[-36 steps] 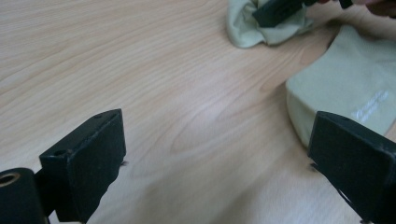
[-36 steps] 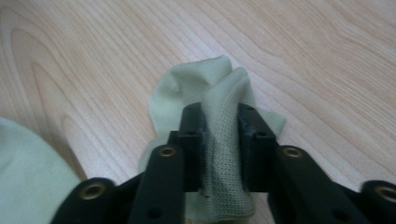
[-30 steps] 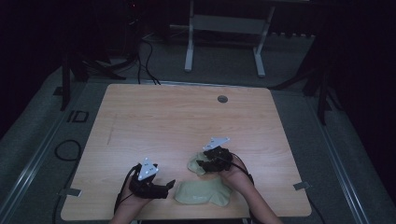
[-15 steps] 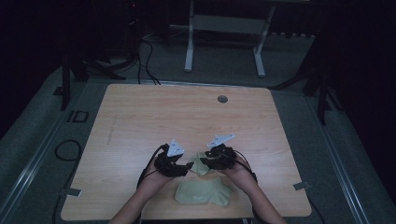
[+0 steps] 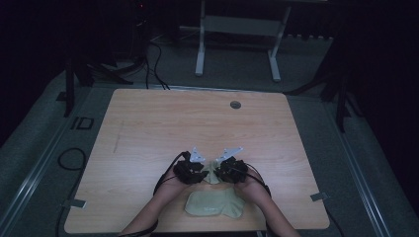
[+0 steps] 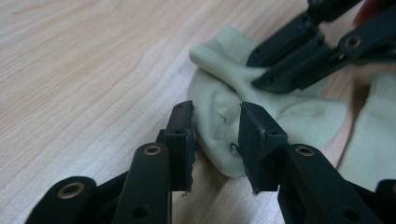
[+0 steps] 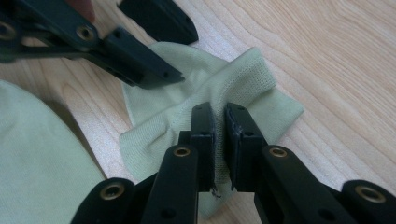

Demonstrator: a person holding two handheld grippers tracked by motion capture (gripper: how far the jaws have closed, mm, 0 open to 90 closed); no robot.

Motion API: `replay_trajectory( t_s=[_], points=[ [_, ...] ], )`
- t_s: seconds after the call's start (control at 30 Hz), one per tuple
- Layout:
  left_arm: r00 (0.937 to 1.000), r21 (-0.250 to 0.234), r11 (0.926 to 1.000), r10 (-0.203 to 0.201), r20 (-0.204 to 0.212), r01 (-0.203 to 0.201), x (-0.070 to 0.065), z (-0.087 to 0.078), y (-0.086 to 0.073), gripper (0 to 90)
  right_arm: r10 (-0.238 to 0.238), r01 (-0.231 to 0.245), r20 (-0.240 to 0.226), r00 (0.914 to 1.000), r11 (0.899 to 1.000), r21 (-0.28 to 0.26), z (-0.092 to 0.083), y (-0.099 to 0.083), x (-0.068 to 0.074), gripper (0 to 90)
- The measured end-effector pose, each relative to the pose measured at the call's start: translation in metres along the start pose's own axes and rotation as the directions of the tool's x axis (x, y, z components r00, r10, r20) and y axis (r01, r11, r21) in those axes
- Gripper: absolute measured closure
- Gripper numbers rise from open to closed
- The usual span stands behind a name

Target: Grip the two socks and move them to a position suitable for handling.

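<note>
At the frame's lower centre, the right claw [image 7: 219, 119] pinches the green sock [image 7: 210, 93] while the left claw [image 6: 215, 126], closing, straddles it unpressed.

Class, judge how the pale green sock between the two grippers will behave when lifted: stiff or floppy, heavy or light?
Probably floppy: the sock already wrinkles where the right hand-held gripper pinches a fold. Likely light, being thin knit. It should sag between grip points.

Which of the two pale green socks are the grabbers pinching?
The farther, bunched pale green sock, between both grippers; the other pale green sock lies flat and untouched by the table's near edge.
</note>
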State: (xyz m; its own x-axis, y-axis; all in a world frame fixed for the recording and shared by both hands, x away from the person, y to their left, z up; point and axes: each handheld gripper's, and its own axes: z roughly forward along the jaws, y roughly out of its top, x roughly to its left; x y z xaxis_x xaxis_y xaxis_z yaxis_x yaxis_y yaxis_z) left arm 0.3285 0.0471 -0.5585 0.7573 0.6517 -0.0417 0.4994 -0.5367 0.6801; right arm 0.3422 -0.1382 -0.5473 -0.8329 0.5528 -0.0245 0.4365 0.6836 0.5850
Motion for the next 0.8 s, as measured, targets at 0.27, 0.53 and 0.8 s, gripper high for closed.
replay_trajectory(
  t_s=[0.27, 0.53, 0.8],
  points=[
    [0.9995, -0.006, 0.9995, -0.030, 0.002, 0.030, -0.004, 0.003, 0.000, 86.4, 0.012, -0.012, 0.005, 0.9999, 1.000, -0.016, 0.000, -0.002, 0.001, 84.0],
    [0.9987, -0.029, 0.9996, 0.006, -0.050, -0.007, -0.008, -0.011, 0.006, 87.3, 0.029, -0.029, 0.004, 0.9996, 0.998, -0.052, -0.007, -0.003, 0.002, 85.4],
    [0.9951, -0.096, 0.9950, -0.037, -0.091, 0.029, 0.001, -0.059, 0.009, 87.2, 0.065, -0.057, 0.045, 0.9968, 0.985, -0.161, -0.050, 0.002, -0.013, 85.9]
  ],
)
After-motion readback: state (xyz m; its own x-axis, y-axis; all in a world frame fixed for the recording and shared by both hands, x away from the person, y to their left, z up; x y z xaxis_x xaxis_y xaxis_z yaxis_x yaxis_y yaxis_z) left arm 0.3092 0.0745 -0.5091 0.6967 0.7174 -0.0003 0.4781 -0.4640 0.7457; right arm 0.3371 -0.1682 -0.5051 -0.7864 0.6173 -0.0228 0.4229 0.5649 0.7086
